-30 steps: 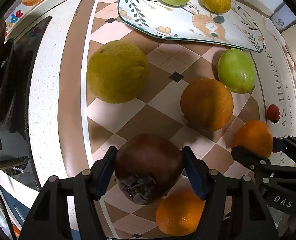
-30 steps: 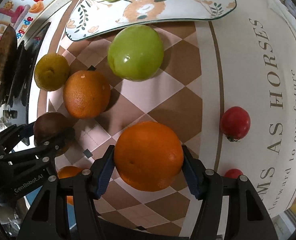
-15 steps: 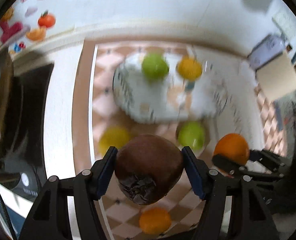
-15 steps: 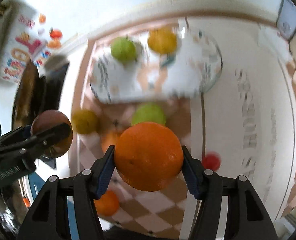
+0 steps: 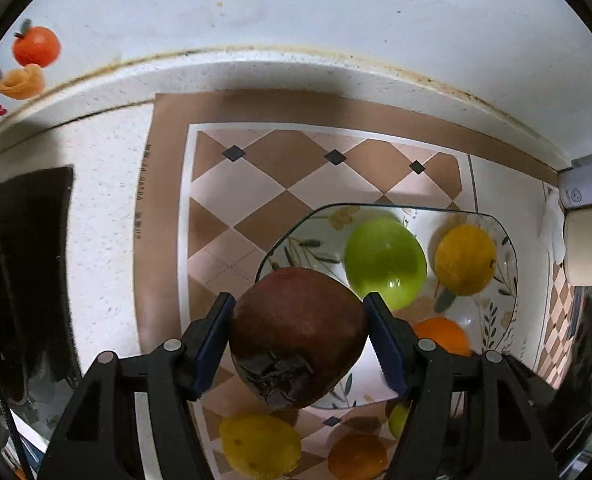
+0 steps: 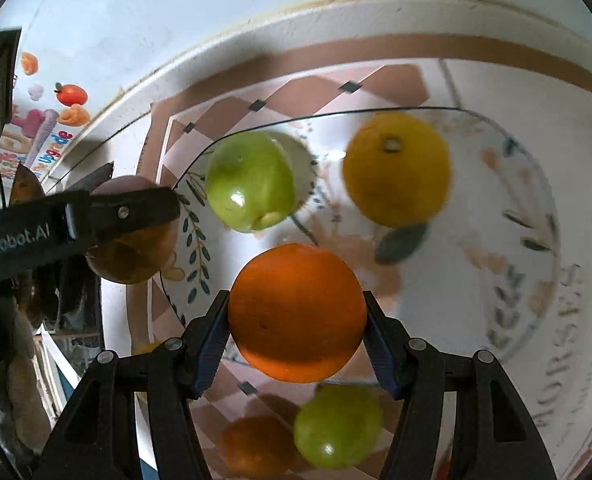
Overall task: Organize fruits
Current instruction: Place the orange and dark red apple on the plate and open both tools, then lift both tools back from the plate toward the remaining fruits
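Floral plate [image 6: 536, 216] near the counter's back edge holds a green apple [image 6: 252, 182] and yellow citrus [image 6: 396, 170]; its front half is bare. Left gripper [image 5: 298, 332] clamps a brown persimmon [image 5: 296, 320] over the plate's left rim; right gripper [image 6: 296, 328] clamps an orange [image 6: 296, 312] above the plate's front.

Counter edge and wall
A checkered mat [image 5: 256, 196] covers the counter [image 5: 100, 216]; fruit stickers [image 5: 36, 46] dot the wall left of it.

apple [image 6: 250, 180] left of lemon [image 6: 396, 168] on plate [image 6: 536, 240], plate on mat [image 5: 232, 184]
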`<state>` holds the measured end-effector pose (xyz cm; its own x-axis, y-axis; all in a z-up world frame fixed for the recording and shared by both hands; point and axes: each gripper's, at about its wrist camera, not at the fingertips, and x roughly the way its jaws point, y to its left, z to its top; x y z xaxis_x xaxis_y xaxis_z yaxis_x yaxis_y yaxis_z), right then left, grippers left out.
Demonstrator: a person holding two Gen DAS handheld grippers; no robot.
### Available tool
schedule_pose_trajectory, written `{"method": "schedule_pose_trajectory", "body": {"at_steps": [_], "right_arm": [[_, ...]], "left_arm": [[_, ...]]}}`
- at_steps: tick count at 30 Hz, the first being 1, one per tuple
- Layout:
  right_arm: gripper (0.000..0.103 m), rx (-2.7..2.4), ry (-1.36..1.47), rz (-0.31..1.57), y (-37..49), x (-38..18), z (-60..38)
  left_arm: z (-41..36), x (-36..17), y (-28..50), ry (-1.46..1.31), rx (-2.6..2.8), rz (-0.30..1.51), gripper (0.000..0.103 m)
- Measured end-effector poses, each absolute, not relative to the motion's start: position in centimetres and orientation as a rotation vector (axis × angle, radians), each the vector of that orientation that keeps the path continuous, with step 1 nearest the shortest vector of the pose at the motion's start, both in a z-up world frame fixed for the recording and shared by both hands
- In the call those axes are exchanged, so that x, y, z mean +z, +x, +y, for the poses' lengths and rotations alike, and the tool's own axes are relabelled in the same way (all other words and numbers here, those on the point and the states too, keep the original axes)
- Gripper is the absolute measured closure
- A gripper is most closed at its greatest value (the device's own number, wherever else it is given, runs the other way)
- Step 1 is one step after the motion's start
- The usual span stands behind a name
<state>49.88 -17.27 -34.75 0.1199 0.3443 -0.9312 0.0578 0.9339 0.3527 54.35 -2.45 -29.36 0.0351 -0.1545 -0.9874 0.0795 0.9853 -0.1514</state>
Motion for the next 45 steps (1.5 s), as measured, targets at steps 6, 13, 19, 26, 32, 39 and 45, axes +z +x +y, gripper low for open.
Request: {"method": "schedule_pose_trajectory", "body": {"at_steps": [6, 13, 19, 26, 32, 39, 45], "right_arm": [[0.038, 0.237, 0.341, 1.503, 50.6, -36.4, -15.6], [0.037, 0.237, 0.338, 1.523, 51.2, -36.6, -15.1], [0.020, 0.199, 0.325, 1.541, 51.0, -36.4, -15.7], [0.008, 0.124, 0.262, 1.526, 49.8, -34.7, -17.4], [0.008, 0.041, 0.180, 1.485, 47.9, -32.2, -18.8], [0.007, 0.007, 0.163, 1.427, 44.8, -28.8, -20.3], [0.007, -0.005, 0.134, 1.334, 40.8, -24.4, -20.9]], "left_arm": [[-3.2, -30.9, 54.7, -0.048, -0.198, 1.575, 0.039], [-2.7, -32.3, 55.1, -0.110, -0.188, 1.623, 0.038], [-2.4, -31.2, 54.8, -0.102, -0.179, 1.581, 0.035], [-1.6, -29.6, 53.2, -0.034, -0.121, 1.521, 0.015], [-0.4, -28.2, 50.9, -0.017, -0.094, 1.476, 0.009], [-0.3, -24.8, 46.5, 0.044, -0.057, 1.354, 0.009], [-0.3, -21.5, 42.2, 0.039, -0.055, 1.265, 0.009]]}}
